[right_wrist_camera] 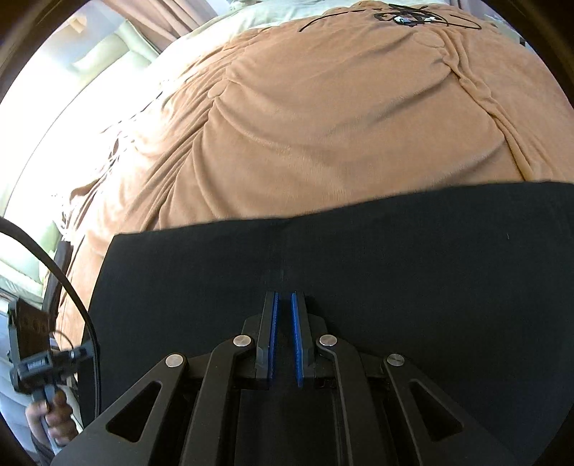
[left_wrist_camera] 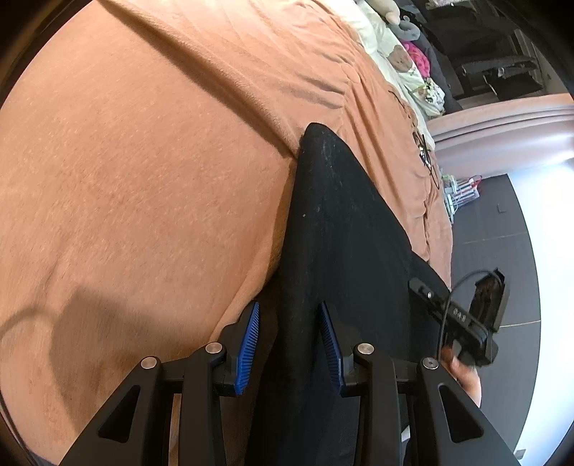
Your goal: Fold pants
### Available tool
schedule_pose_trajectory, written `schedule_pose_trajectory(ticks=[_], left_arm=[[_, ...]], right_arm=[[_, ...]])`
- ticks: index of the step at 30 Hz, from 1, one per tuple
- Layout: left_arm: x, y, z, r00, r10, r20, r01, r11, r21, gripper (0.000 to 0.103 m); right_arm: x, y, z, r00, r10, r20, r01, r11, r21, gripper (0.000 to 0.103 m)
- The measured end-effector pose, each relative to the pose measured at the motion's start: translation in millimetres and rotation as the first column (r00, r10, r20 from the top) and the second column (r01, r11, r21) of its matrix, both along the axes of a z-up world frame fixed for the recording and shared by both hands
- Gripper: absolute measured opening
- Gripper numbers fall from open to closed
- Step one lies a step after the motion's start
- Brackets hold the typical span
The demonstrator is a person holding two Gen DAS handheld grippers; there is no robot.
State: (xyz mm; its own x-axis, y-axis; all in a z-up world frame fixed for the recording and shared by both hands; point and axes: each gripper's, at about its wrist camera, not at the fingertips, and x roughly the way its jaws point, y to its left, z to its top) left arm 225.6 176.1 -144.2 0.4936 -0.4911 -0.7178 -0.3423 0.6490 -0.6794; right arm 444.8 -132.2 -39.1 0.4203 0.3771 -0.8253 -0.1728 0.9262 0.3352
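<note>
The black pants (left_wrist_camera: 337, 222) lie on a bed covered by an orange-brown blanket (left_wrist_camera: 143, 161). In the left wrist view my left gripper (left_wrist_camera: 288, 312) is open, its blue pads either side of a raised ridge of the black fabric. In the right wrist view the pants (right_wrist_camera: 394, 251) spread wide and flat, their far edge straight across the blanket (right_wrist_camera: 340, 118). My right gripper (right_wrist_camera: 283, 297) has its jaws nearly closed, pinching a fold of the black fabric. The other gripper shows at the edge of each view: the right one (left_wrist_camera: 466, 322) and the left one (right_wrist_camera: 39, 362).
Pillows and soft toys (left_wrist_camera: 405, 53) lie at the bed's head. A black cable and glasses (right_wrist_camera: 405, 16) rest on the blanket's far side. A dark floor (left_wrist_camera: 502, 229) and the bed frame (left_wrist_camera: 502, 132) are at the right. A bright window area (right_wrist_camera: 71, 71) is at the left.
</note>
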Motion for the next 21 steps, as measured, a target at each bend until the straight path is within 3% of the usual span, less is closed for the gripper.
schedule_pose_trajectory(ticks=[10, 15, 21], left_arm=[[-0.4, -14.1, 4.6, 0.999, -0.035, 0.001, 0.035, 0.999, -0.001, 0.035], [-0.9, -19.3, 14.4, 0.999, -0.043, 0.012, 0.043, 0.999, 0.006, 0.019], [3.3, -33.0, 41.5, 0.996, -0.063, 0.062, 0.062, 0.998, 0.020, 0.015]], right_arm=[[-58.1, -5.0, 7.2, 0.999, 0.045, -0.009, -0.045, 0.999, 0.001, 0.004], [-88.5, -21.3, 4.9, 0.999, 0.047, -0.013, -0.046, 0.998, 0.046, 0.004], [-116.7, -45.8, 4.4, 0.999, 0.037, -0.012, -0.035, 0.994, 0.103, 0.004]])
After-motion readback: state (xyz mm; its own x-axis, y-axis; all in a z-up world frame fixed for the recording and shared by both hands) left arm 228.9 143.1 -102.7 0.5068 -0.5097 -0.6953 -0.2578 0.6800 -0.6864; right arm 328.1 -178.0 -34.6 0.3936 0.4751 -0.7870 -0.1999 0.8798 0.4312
